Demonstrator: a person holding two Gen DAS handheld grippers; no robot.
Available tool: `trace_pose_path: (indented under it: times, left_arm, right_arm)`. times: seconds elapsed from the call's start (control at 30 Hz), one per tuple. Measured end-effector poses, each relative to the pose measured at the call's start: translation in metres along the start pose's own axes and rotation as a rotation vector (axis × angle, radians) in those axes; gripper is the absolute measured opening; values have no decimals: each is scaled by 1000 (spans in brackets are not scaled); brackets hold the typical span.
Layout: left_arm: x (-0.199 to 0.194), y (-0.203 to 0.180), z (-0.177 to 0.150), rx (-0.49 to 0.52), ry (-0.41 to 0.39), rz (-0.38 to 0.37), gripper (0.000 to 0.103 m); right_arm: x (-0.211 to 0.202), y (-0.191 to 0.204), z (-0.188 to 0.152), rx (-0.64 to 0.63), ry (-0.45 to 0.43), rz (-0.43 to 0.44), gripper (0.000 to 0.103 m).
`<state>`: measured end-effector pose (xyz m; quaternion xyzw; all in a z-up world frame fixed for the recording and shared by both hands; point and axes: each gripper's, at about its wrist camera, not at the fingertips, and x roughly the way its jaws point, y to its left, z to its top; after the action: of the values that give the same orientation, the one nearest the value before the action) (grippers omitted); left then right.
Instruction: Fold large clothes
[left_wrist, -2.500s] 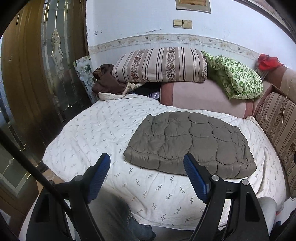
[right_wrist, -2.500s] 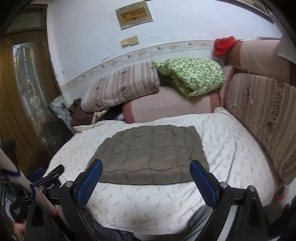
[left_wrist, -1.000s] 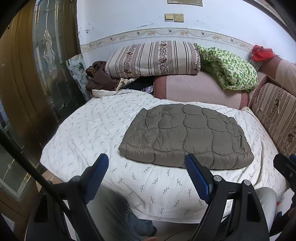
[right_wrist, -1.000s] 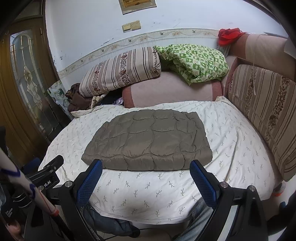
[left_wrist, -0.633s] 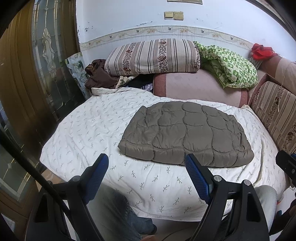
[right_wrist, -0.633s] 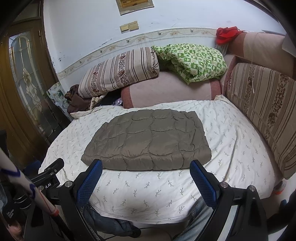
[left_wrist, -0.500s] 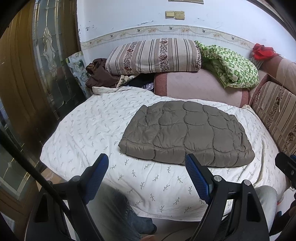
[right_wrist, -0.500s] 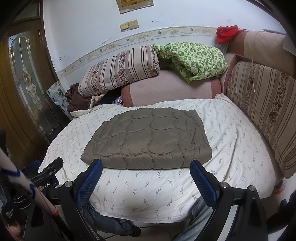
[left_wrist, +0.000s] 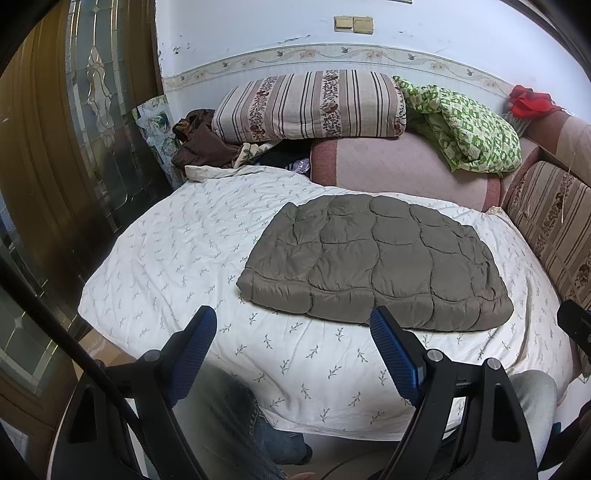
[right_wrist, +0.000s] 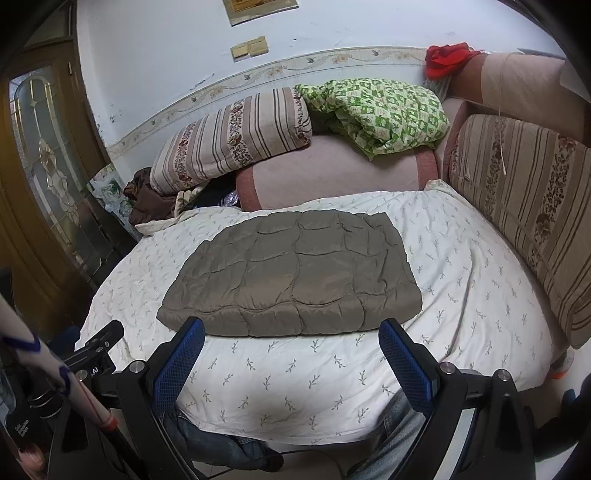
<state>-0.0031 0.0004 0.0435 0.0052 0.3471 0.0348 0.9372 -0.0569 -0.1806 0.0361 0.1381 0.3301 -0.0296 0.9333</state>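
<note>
A grey-brown quilted garment (left_wrist: 376, 258) lies folded into a flat rectangle on the white leaf-print bed sheet (left_wrist: 177, 243); it also shows in the right wrist view (right_wrist: 291, 273). My left gripper (left_wrist: 295, 354) is open and empty, held above the bed's near edge, short of the garment. My right gripper (right_wrist: 291, 358) is open and empty too, just in front of the garment's near edge. Neither gripper touches the garment.
A striped cushion (left_wrist: 310, 107), a pink bolster (left_wrist: 399, 170) and a green patterned blanket (left_wrist: 469, 136) lie along the far wall. A striped cushion (right_wrist: 528, 206) lines the right side. A wooden glass door (left_wrist: 55, 140) stands at left. The person's legs show below the bed edge.
Both grippers stayed open and empty. The views drifted slightly over the bed; the folded garment has not moved.
</note>
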Motion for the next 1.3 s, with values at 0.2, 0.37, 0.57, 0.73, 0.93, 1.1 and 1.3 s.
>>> trace_pose_path:
  times: [0.2,0.37,0.57,0.73,0.93,1.1,1.3]
  left_arm:
    - [9,4,1,1,14,-7,85]
    - [14,5,1,8,20,2,85]
    - [19,2,2,25,22,7,86]
    - [22,1,3,25,20,7,86]
    - [31,-2,6,35,33,2,86]
    - [40,-5,8,47,40,4,86]
    - [48,-8,6,53,55,1,86]
  right_arm:
    - [8,-2,-2,9,21,-6,98]
    - [12,-2,-3,18,30,-5,98]
    - [16,-2,-1,17,35,-6,98]
    - [24,-2,1,22,47,-14,98]
    - [34,-1,4,18,54,-17,98]
    - [40,-1,6,13,57,-16,98]
    - [45,-1,4,17,65,-17,98]
